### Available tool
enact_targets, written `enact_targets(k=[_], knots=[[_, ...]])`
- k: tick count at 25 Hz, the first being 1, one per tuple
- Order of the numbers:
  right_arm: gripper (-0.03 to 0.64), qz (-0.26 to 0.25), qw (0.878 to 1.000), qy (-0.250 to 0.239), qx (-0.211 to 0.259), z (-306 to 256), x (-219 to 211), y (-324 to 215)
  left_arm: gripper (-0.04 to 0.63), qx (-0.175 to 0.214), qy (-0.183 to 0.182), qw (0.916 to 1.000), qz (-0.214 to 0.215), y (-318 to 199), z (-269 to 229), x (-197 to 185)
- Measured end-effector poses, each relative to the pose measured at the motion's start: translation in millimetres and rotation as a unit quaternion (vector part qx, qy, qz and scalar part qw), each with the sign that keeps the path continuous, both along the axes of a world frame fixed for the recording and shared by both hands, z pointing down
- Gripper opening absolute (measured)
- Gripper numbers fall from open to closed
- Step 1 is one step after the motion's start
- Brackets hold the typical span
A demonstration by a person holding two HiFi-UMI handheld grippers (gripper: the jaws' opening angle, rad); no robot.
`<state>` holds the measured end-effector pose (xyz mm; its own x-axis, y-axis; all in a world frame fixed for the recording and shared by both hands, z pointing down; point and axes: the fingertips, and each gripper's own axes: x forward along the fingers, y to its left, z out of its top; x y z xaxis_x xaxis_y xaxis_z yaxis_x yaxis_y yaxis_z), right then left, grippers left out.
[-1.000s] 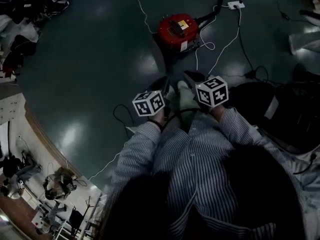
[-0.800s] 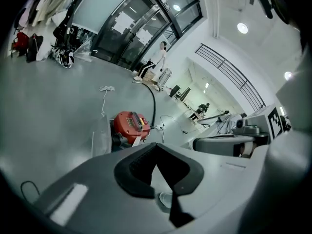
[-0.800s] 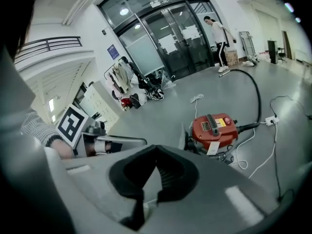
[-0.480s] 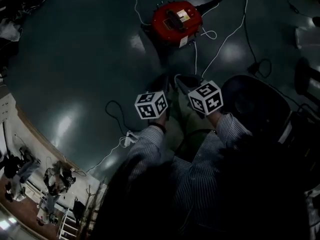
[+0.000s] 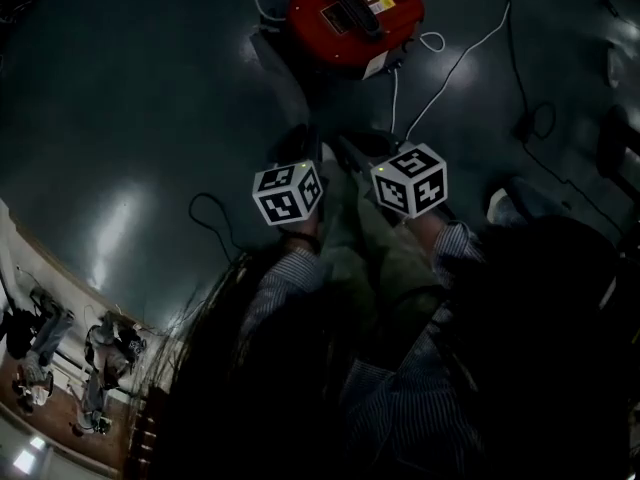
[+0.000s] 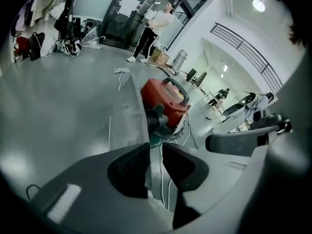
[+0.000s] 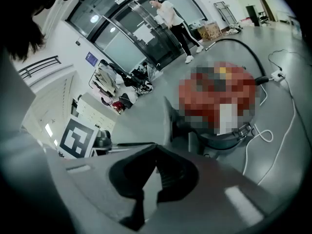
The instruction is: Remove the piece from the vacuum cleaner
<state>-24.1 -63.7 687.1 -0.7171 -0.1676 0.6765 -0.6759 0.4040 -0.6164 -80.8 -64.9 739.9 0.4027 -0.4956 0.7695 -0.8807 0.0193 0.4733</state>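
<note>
Vacuum cleaner (image 5: 330, 23): red canister on the floor at the far side, well apart from both grippers and roughly straight ahead of them. Dark fitting (image 6: 157, 117) low on its near side faces the person. It is likely the piece, not certain.

Left gripper (image 6: 155, 147): jaws opening, slim gap, nothing between them, fitting dead ahead on its line.

Right gripper (image 7: 156, 149): tips pressed together, empty, canister off to its right.

Judgement: the left is better aimed, but both need a long reach forward.

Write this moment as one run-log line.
left gripper: jaws opening, nothing between | right gripper: jaws shut, empty | vacuum cleaner: red, on floor ahead, untouched
</note>
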Motion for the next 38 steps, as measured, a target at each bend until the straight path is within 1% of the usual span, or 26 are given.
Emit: enact_targets(k=[2,6,7,9,10,11,12,14,16,18,22,28,31,34,38], knots=[[0.002,-0.005,1.000,0.003,-0.003,10.1,-2.1,-2.3,0.096,-0.012,-0.007,0.9999,0.005,-0.7,15.9,-2.3],[0.002,-0.011,1.000,0.003,-0.011,22.6,-5.6,-0.7,0.167,-0.034,-0.021,0.9990,0.019,-4.4,39.8,-2.3],[0.002,-0.013,1.000,0.005,-0.013,25.5,-5.0,0.4,0.178,-0.038,-0.020,0.9989,0.021,-7.0,44.5,-0.7],[0.002,-0.015,1.000,0.010,-0.017,30.4,-1.5,2.7,0.178,-0.047,-0.014,0.9985,0.023,-12.4,52.2,3.5],[0.002,-0.015,1.000,0.013,-0.018,32.3,1.2,3.9,0.161,-0.052,-0.015,0.9982,0.025,-14.6,55.5,4.4],[0.002,-0.014,1.000,0.016,-0.020,33.7,4.0,4.8,0.122,-0.057,-0.019,0.9978,0.027,-16.4,58.1,4.2],[0.002,-0.013,1.000,0.018,-0.022,34.6,6.9,5.5,0.105,-0.060,-0.022,0.9976,0.029,-17.7,59.5,3.3],[0.002,-0.011,0.999,0.021,-0.024,34.5,11.8,6.6,0.044,-0.062,-0.019,0.9976,0.025,-18.1,58.9,0.7],[0.002,-0.010,0.999,0.023,-0.024,33.1,14.7,6.0,0.035,-0.062,-0.007,0.9979,0.015,-16.8,56.6,-2.7],[0.002,-0.006,0.999,0.022,-0.023,31.3,14.8,3.9,0.032,-0.063,-0.003,0.9980,0.008,-16.2,54.5,-6.0],[0.002,-0.005,1.000,0.014,-0.022,23.3,9.8,2.0,0.029,-0.059,-0.009,0.9982,0.003,-14.9,48.2,-11.9],[0.002,-0.007,1.000,0.016,-0.005,14.4,7.0,-0.2,0.028,-0.044,-0.016,0.9984,-0.031,-10.2,38.2,-33.6],[0.002,-0.006,1.000,0.022,-0.003,12.5,7.6,0.2,0.028,-0.045,-0.018,0.9974,-0.054,-6.4,35.6,-47.1],[0.002,-0.009,1.000,0.027,0.002,3.0,8.7,2.6,0.028,-0.040,-0.006,0.9961,-0.079,2.3,25.3,-52.9],[0.002,-0.025,0.999,0.030,0.008,-28.6,10.9,16.3,0.028,-0.040,0.011,0.9942,-0.099,29.4,-8.6,-46.4]])
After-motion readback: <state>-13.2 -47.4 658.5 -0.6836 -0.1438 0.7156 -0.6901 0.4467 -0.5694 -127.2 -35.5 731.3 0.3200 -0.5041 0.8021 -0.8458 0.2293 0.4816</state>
